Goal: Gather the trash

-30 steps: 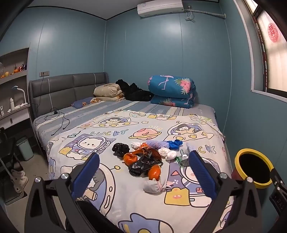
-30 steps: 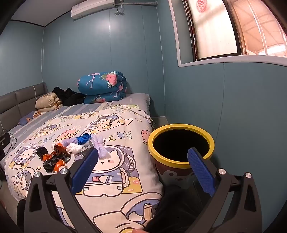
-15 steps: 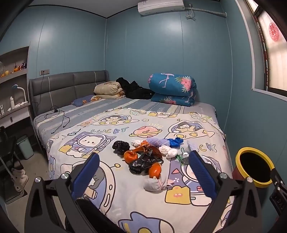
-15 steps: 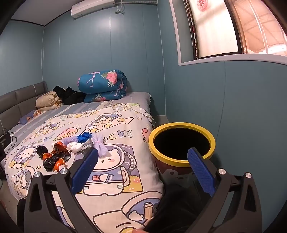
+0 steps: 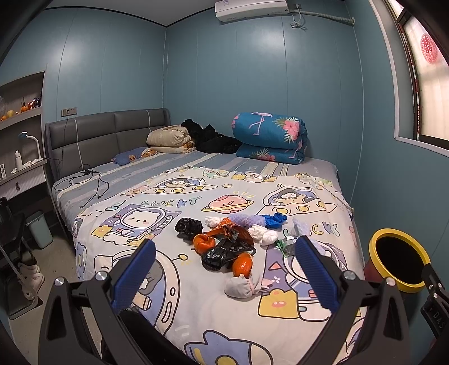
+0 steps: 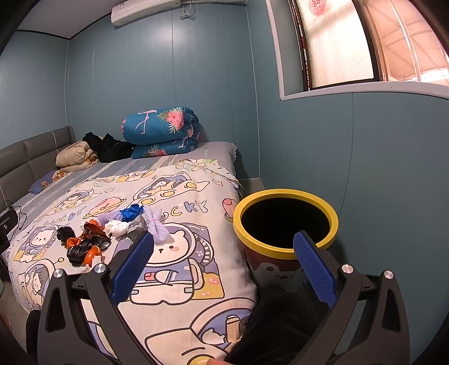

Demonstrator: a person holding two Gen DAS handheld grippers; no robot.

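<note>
Left wrist view: left claw [image 5: 224, 262] wide over trash pile [image 5: 227, 244]; right claw [image 6: 223, 254] wide beside bin [image 6: 284, 247].

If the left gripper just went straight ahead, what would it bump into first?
Probably the trash pile. The open left gripper points at the crumpled black bag and the orange wad lying on the cartoon bedspread. Depth is hard to judge, so it may touch the bedspread first.

Blue panelled walls [image 5: 219, 84] close the room, with an air conditioner [image 5: 251, 9] at the top centre. A window [image 6: 350, 42] glows pinkish at the upper right. The bed [image 5: 157, 174] has a grey headboard [image 5: 106, 134] at middle left; shelves [image 5: 19, 118] sit at the left edge.
</note>
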